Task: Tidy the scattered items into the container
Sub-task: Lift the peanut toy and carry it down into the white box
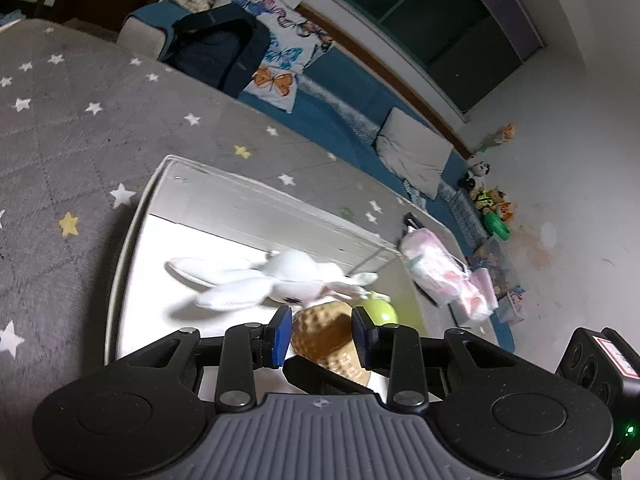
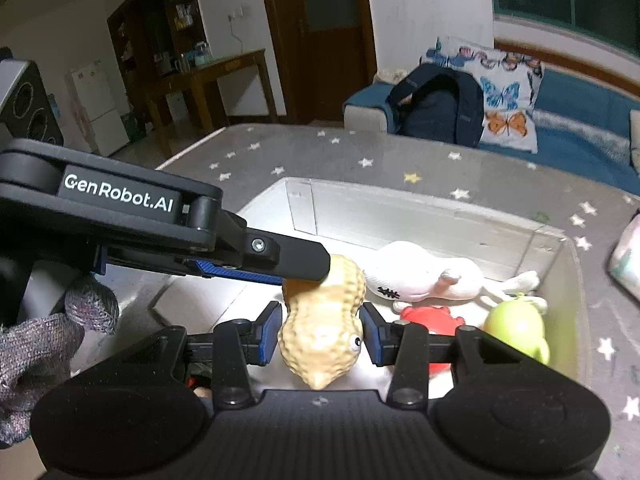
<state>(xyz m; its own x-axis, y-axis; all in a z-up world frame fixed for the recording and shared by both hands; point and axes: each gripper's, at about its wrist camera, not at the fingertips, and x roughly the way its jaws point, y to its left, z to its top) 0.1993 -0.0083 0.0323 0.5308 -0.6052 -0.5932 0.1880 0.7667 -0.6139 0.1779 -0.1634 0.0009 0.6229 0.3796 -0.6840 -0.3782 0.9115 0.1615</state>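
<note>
Item: peanut toy [image 2: 320,320], held over the white container [image 2: 576,276] on the star-patterned carpet. Right claw [image 2: 320,334] grips it; left claw [image 1: 320,334] also clamps it. Step: depositing. Next: lower, release.

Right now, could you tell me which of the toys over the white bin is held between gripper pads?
The tan peanut toy, gripped by both hand-held grippers; the white plush rabbit, red toy and green toy lie loose in the bin.

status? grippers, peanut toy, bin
Both grippers, left and right, shut on peanut toy above bin. Rabbit already inside. Nothing blocking.
</note>
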